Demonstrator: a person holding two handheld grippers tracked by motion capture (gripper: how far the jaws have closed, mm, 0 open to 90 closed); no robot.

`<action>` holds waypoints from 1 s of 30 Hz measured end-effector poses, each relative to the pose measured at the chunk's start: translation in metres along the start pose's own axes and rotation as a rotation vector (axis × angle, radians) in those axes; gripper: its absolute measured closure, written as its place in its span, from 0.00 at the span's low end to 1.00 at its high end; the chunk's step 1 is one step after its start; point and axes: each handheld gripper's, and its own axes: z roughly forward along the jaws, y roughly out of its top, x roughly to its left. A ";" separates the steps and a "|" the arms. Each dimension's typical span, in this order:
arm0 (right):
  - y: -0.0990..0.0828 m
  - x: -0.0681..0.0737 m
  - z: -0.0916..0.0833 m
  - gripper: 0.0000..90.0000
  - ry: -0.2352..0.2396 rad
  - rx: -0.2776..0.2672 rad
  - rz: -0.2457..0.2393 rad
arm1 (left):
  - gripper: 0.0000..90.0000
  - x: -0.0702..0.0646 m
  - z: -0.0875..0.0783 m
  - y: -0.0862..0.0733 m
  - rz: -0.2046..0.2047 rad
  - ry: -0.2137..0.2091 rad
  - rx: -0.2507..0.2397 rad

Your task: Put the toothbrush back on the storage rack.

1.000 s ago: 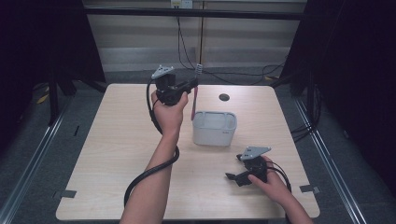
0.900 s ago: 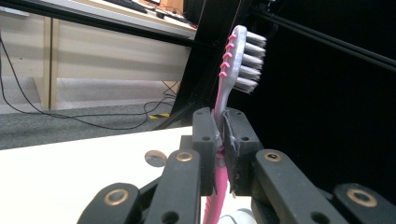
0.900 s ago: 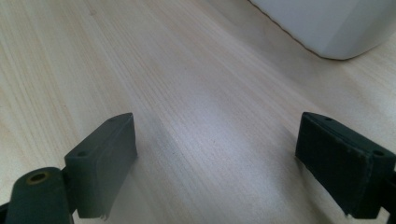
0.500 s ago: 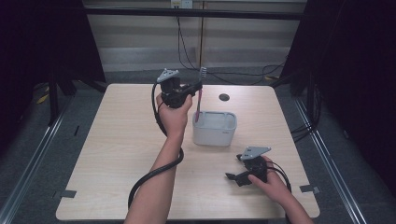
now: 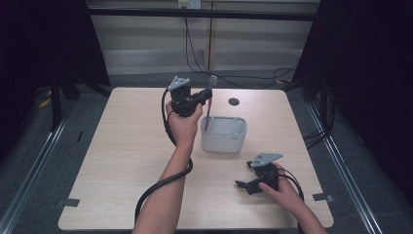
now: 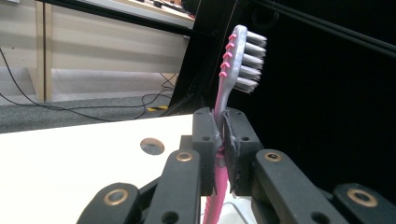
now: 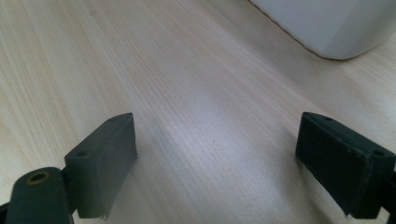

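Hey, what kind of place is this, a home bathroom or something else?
Probably a lab recording station, not a home: a bare wooden table walled in by dark curtains, loose cables on the floor behind, and hand-held grippers, the left gripper clamping a pink toothbrush.

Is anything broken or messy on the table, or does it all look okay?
Nothing looks broken or spilled. The left tool holds a pink toothbrush upright, bristles on top, above the white tub, which stands straight on the wooden table. The right tool rests open on the table, holding nothing.
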 end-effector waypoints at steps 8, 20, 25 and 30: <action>0.000 0.000 0.000 0.13 0.000 0.002 0.001 | 0.93 0.005 -0.004 -0.007 -0.003 0.016 0.015; 0.000 0.000 0.000 0.13 0.001 0.003 0.000 | 0.93 0.011 -0.010 -0.017 0.002 0.027 0.036; 0.000 0.000 0.000 0.13 0.000 0.003 0.000 | 0.93 0.012 -0.012 -0.020 0.006 0.035 0.045; 0.000 0.000 0.000 0.13 0.002 0.004 -0.002 | 0.93 0.012 -0.013 -0.023 0.016 0.037 0.053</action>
